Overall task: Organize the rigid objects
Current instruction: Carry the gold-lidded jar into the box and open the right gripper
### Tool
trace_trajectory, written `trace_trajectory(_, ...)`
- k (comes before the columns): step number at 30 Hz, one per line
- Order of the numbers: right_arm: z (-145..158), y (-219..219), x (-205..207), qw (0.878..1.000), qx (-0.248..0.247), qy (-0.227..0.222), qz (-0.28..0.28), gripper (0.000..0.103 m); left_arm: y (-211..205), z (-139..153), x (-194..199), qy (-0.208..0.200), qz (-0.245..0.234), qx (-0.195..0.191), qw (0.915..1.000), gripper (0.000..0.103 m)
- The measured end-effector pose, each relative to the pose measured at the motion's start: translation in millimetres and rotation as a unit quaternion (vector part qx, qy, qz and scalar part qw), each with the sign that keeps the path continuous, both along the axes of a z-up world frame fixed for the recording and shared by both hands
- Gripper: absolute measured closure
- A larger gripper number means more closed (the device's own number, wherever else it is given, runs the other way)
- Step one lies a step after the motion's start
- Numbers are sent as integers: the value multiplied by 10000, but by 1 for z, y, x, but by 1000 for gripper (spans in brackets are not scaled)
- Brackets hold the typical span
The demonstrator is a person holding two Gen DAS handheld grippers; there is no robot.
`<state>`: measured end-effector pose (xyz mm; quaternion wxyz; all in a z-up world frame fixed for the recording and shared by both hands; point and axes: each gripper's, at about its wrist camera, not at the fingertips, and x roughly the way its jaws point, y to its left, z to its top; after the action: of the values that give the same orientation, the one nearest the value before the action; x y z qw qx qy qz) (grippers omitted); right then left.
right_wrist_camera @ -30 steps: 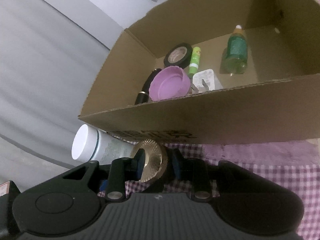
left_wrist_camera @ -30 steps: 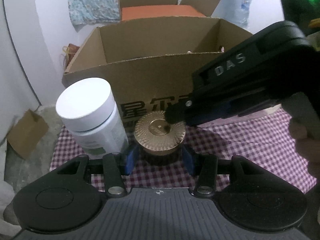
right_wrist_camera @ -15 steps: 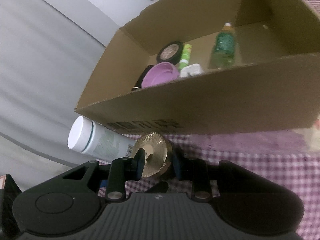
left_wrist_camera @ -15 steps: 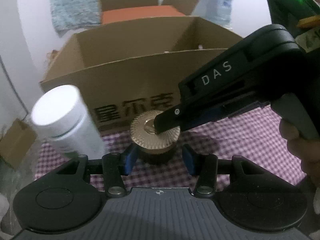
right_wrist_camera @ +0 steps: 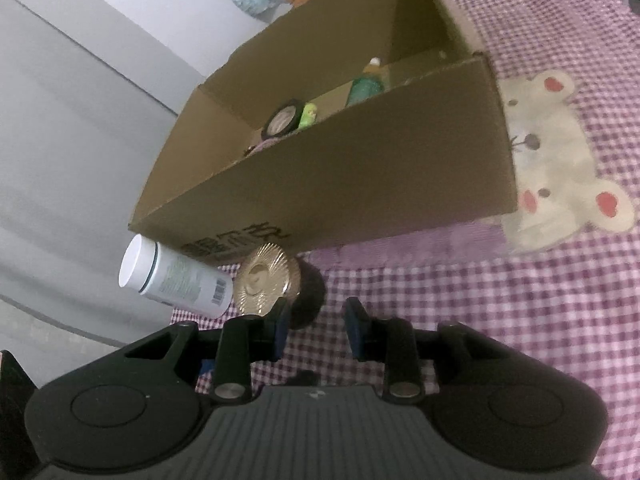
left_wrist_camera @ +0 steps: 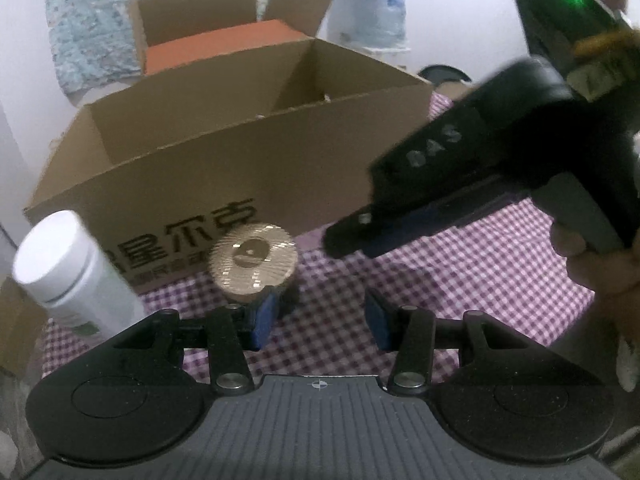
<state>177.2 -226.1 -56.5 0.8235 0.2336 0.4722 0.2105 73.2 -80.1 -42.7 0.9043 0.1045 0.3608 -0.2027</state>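
A dark jar with a ribbed gold lid (left_wrist_camera: 253,264) stands on the checked cloth in front of a cardboard box (left_wrist_camera: 248,168). It also shows in the right wrist view (right_wrist_camera: 266,280). A white bottle (left_wrist_camera: 68,272) stands to its left, also in the right wrist view (right_wrist_camera: 172,276). My left gripper (left_wrist_camera: 320,318) is open and empty, with its left finger beside the jar. My right gripper (right_wrist_camera: 316,328) is open and empty, to the right of the jar. Its body (left_wrist_camera: 460,184) hangs at the right of the left wrist view.
The box (right_wrist_camera: 360,168) holds a green bottle (right_wrist_camera: 368,82), a tape roll (right_wrist_camera: 282,122) and a small green tube (right_wrist_camera: 308,114). A second box (left_wrist_camera: 224,40) with an orange inside stands behind. A bear picture (right_wrist_camera: 556,160) is on the purple checked cloth (right_wrist_camera: 480,288).
Both grippers have pulled back and to the right from the jar. My right gripper had its fingers around the gold lid and is now off it. The jar stays on the cloth.
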Motion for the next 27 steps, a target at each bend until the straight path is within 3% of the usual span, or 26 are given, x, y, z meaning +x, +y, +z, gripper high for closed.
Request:
trace_trajectory(6,-4,0,4,9998,209,19,63,71,16,8,7,-78,302,32,9995,55)
trace_trajectory(15,-10,16,20,9996,248,108,128,70,4,-11,37,93,448,209,9987,52)
trace_trajectory(24,-15,28,33,9990,359,142,221,63,2,-14,46,157,526,175,9983,47)
trace_trajectory(27,-17,32,32,9989,367,139,271,56,2,-14,50,213,585,112,9980,48)
